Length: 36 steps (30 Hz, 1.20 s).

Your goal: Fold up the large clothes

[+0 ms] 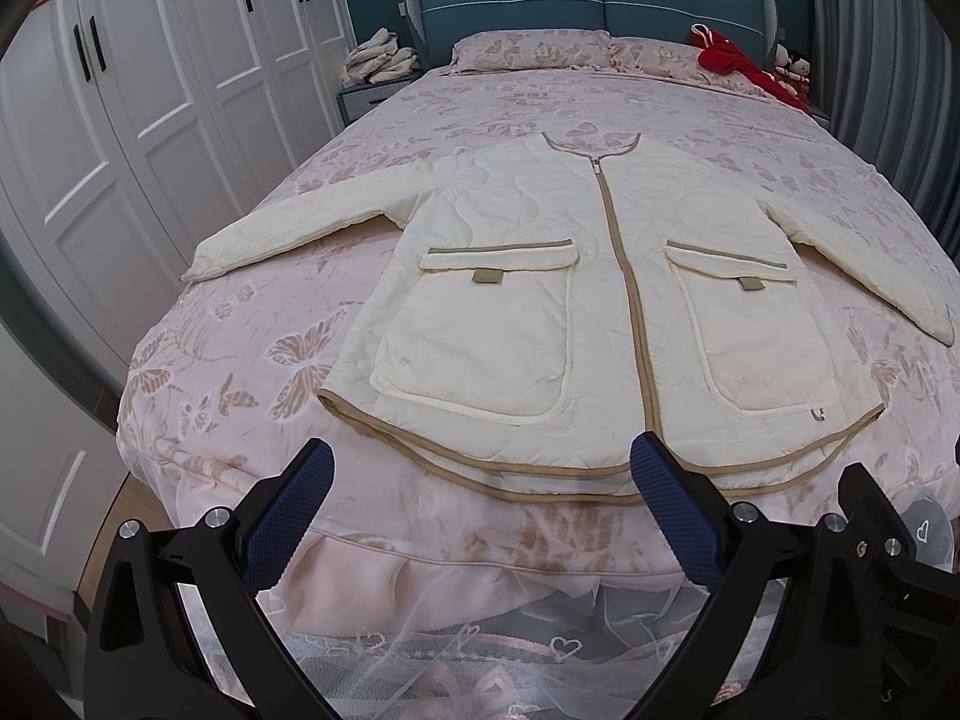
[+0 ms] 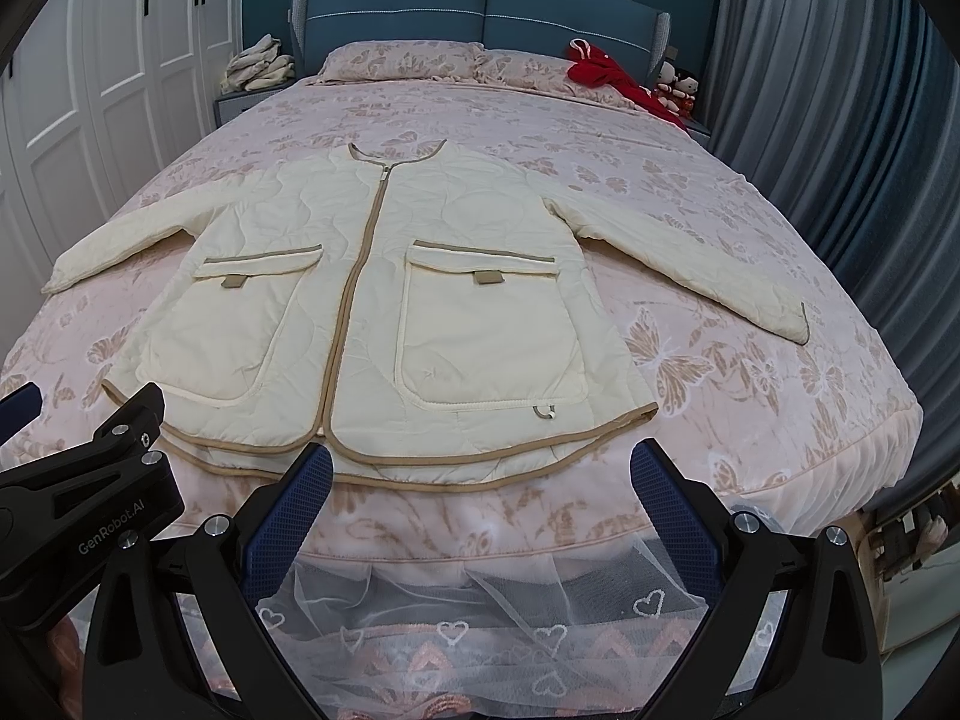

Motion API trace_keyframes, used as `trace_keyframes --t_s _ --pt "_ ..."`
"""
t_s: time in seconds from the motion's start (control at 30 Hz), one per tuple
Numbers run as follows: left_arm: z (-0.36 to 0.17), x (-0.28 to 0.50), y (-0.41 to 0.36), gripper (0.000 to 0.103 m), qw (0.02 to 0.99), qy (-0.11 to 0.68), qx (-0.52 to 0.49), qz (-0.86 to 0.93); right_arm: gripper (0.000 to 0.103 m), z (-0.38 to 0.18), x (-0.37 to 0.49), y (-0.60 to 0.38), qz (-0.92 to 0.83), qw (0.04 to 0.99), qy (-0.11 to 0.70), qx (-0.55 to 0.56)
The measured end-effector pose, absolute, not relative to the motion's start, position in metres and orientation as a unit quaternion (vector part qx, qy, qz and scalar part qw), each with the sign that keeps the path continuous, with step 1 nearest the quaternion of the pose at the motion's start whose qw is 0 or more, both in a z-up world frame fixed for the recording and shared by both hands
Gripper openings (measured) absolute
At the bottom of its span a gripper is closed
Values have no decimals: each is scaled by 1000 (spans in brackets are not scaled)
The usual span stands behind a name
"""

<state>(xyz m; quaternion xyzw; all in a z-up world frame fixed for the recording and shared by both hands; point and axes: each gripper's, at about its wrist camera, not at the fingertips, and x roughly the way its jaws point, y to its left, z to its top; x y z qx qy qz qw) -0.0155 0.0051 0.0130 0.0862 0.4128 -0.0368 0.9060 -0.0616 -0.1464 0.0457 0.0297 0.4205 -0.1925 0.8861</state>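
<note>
both hand-held grippers (image 1: 480, 468) (image 2: 480, 468) wide open, empty

Quilted matt cream cloth jacket (image 1: 576, 276) with tan trim lies on a soft printed pink bedspread (image 1: 240, 360); sheer lace skirt (image 2: 480, 630) below. Gripper fingers (image 2: 288, 516) are matt black plastic with textured blue pads (image 1: 672, 516).

This is a bedroom in a home. A big bed (image 1: 252, 360) with a pink butterfly cover fills the room, with a blue headboard (image 1: 588, 6) and pillows (image 1: 528, 51) at the far end. Tall white closet doors (image 1: 138, 96) stand on the left. Gray curtains (image 2: 840, 120) hang on the right. Small dolls (image 2: 675, 87) sit near the far right corner.
</note>
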Motion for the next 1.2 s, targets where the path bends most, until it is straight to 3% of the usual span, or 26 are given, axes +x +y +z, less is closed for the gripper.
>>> trace_keyframes --t_s 0.77,1.2 --pt "-9 19 -3 97 893 438 95 -29 98 11 -23 -184 -171 873 453 62" --pt "-31 106 16 98 867 496 -22 -34 98 -16 -16 -486 -341 809 370 305"
